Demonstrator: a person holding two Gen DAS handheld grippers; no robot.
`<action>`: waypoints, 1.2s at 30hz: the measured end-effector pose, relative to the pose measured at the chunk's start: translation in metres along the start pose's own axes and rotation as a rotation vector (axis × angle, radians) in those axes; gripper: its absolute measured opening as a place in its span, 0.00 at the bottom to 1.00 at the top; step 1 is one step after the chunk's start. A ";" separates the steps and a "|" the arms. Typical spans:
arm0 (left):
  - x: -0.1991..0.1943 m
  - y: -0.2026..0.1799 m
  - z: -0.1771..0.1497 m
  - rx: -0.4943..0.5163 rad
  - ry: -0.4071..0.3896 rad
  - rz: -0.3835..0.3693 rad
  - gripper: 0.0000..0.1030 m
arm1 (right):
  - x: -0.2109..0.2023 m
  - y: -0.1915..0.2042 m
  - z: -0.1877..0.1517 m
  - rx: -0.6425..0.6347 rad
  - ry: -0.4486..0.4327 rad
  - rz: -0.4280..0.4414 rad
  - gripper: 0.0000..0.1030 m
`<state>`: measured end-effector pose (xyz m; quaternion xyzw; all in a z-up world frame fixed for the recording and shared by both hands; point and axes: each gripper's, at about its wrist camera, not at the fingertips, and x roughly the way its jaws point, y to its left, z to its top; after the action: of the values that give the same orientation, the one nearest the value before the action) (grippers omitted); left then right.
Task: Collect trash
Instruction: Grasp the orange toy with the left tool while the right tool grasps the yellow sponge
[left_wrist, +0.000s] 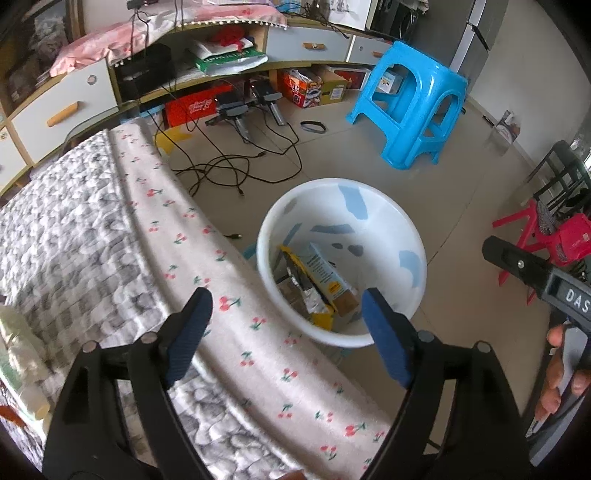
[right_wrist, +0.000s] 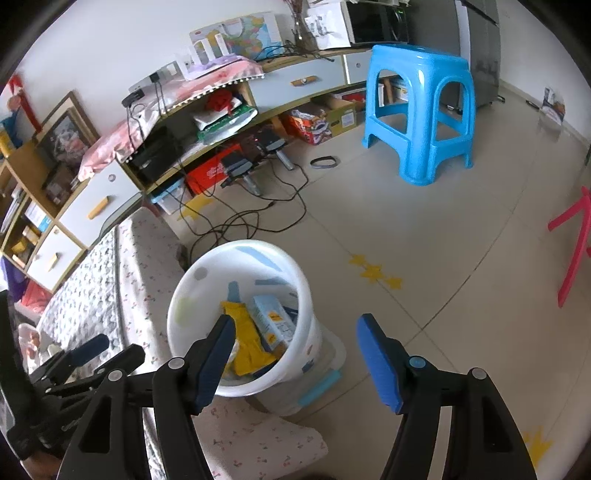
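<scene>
Beside the bed's (left_wrist: 110, 236) cherry-print edge sat one white bucket (left_wrist: 388, 206) on the floor, with two bits of trash inside: a yellow wrapper (right_wrist: 247, 332) and a light blue carton (right_wrist: 273, 321). Left gripper (left_wrist: 286, 336) was wide open, nothing in it, hanging over the mattress edge and bucket rim. Right gripper (right_wrist: 295, 363) was open and empty too. Risk imo: clipping that rim could tip the bucket and spill everything.
</scene>
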<state>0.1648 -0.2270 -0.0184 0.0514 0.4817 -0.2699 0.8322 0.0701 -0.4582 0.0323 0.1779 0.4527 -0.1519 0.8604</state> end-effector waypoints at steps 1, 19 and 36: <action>-0.003 0.002 -0.002 0.001 -0.003 0.004 0.82 | -0.001 0.003 -0.001 -0.005 0.002 0.007 0.68; -0.080 0.098 -0.066 -0.140 -0.036 0.112 0.86 | 0.004 0.093 -0.031 -0.170 0.103 0.115 0.74; -0.108 0.237 -0.129 -0.396 -0.002 0.231 0.86 | 0.019 0.177 -0.058 -0.293 0.169 0.157 0.76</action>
<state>0.1408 0.0618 -0.0387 -0.0585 0.5155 -0.0731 0.8518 0.1128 -0.2765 0.0155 0.0978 0.5252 -0.0012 0.8453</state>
